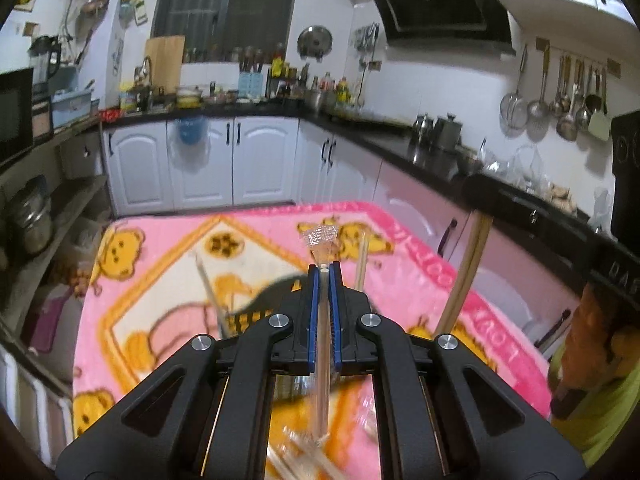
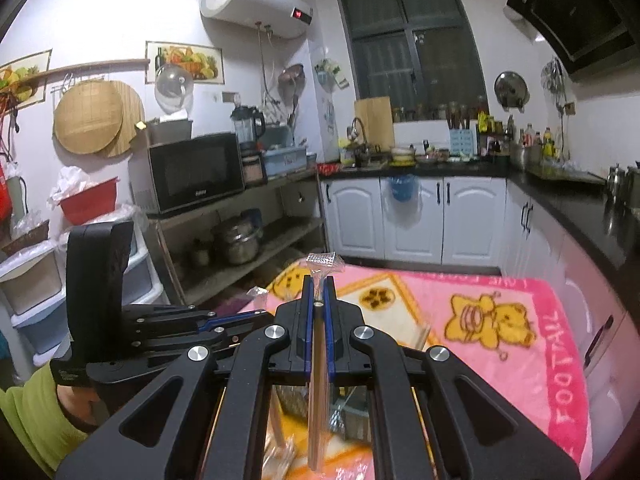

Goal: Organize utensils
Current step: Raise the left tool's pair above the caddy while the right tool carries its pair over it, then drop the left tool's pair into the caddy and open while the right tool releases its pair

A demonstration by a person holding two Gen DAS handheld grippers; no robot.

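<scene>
Midway at best: left gripper clenched on a clear plastic-wrapped utensil at frame centre, right gripper clamping wrapped wooden chopsticks, loose chopsticks still lying on the pink bear-print blanket.

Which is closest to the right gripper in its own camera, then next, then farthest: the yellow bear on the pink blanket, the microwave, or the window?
From the right gripper, shut on a wrapped stick:
1. Yellow bear, on the blanket just to its right.
2. Microwave, on the shelf to the left.
3. Window, on the far wall above the counter.
</scene>
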